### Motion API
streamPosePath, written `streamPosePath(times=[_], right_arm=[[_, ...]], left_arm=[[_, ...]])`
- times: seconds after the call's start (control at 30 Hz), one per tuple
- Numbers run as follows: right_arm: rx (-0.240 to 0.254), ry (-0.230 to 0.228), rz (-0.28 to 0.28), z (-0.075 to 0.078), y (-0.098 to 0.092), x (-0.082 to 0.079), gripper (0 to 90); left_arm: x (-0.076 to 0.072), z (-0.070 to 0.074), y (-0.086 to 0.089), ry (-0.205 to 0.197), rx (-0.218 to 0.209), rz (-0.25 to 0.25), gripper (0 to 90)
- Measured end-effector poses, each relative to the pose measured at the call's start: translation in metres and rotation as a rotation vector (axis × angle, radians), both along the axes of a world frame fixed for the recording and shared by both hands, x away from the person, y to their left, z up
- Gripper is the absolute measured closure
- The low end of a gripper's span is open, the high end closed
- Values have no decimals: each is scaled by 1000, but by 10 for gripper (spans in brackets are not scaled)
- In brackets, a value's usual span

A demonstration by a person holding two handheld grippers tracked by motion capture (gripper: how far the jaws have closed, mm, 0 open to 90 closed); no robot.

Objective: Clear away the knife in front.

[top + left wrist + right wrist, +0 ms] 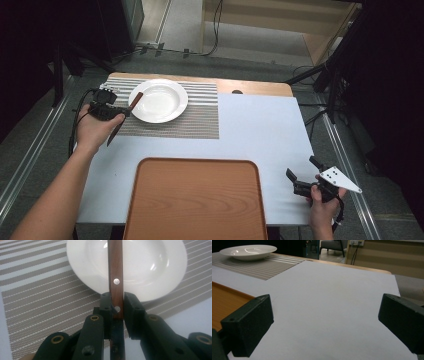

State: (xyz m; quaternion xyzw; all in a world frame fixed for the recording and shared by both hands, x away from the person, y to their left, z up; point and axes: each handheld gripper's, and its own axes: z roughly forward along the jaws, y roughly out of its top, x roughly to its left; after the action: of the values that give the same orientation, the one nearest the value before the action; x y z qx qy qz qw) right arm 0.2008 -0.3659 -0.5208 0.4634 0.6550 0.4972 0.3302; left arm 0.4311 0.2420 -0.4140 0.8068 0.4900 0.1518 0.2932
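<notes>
1. Left tongs (pixel 121 114) clamped on a wooden-handled knife (pixel 115 277); the handle with its rivets is pinched between the jaws, and its far end reaches over the rim of the white plate (pixel 159 100).
2. Plate sits on the striped placemat (pixel 200 122) at the far left of the counter (pixel 260 130).
3. Right tongs (pixel 300 175) spread wide apart, holding nothing, above the counter's near right corner.
4. Orange tray (pixel 195 200) lies at the near edge, centre.

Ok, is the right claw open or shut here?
Open. The right claw has its jaws wide apart over bare table, nothing between them.
</notes>
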Motion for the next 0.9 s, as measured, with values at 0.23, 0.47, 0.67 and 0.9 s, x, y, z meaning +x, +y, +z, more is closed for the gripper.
streamPosePath(times=[0.23, 0.47, 0.67, 0.9], right_arm=[[1, 3, 0, 0, 0, 0, 0], [-1, 0, 3, 0, 0, 0, 0], [-2, 1, 5, 0, 0, 0, 0], [-2, 0, 5, 0, 0, 0, 0]], left_arm=[[-13, -1, -8, -8, -2, -26, 766], [-27, -1, -15, -13, -10, -51, 766], [-40, -4, -23, -16, -14, -70, 766], [-53, -3, -31, -20, -20, -97, 766]])
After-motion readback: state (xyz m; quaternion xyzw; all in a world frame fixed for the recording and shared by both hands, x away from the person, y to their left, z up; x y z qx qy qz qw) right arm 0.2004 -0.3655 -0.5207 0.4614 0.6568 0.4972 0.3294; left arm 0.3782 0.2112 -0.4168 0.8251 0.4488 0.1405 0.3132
